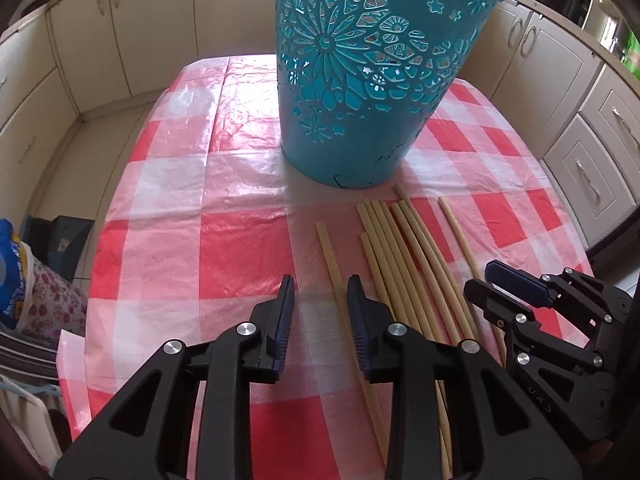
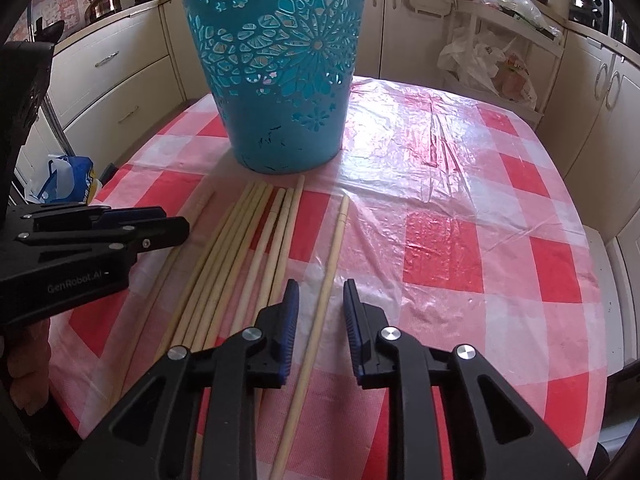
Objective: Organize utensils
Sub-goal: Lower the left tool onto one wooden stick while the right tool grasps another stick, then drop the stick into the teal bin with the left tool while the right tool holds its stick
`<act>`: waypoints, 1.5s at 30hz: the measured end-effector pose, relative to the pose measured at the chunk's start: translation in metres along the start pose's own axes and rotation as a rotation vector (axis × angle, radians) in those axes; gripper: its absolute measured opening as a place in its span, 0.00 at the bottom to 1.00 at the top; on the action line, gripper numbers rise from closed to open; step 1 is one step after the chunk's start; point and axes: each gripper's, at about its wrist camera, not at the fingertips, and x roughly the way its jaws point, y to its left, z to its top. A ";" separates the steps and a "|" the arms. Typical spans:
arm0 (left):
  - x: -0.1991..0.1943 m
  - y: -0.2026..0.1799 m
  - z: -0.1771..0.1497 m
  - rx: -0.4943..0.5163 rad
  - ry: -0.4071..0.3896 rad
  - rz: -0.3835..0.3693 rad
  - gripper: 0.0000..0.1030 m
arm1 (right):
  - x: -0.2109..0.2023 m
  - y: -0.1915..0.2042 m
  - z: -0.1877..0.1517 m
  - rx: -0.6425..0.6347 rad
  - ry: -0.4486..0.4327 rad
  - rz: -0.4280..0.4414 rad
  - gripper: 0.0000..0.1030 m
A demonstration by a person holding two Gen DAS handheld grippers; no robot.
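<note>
wrist views angled down, sharing basket (image 1: 352, 80)

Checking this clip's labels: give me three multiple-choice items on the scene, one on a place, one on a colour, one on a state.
1. Where do the chopsticks lie? A in the basket; B on the checked tablecloth; C on the floor.
2. The basket's colour? A teal; B yellow; C black.
3. The right gripper jaws? A clamped on the basket rim; B open astride the lone chopstick; C shut, empty.
Answers: B, they lie flat before the basket; A, teal cut-out walls; B, gaps show beside both pads.
</note>
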 end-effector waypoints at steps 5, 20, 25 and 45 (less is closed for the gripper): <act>0.008 -0.008 0.009 0.039 0.015 0.039 0.26 | -0.001 -0.003 0.000 -0.012 0.014 0.010 0.11; -0.015 -0.010 0.001 0.043 -0.061 -0.033 0.05 | -0.021 -0.010 -0.001 0.045 -0.058 0.058 0.05; -0.075 0.004 0.002 0.000 -0.282 -0.090 0.05 | -0.053 -0.015 -0.017 0.137 -0.211 0.121 0.05; -0.184 0.004 0.150 -0.193 -1.019 -0.114 0.05 | -0.182 -0.012 0.045 0.211 -0.827 0.133 0.05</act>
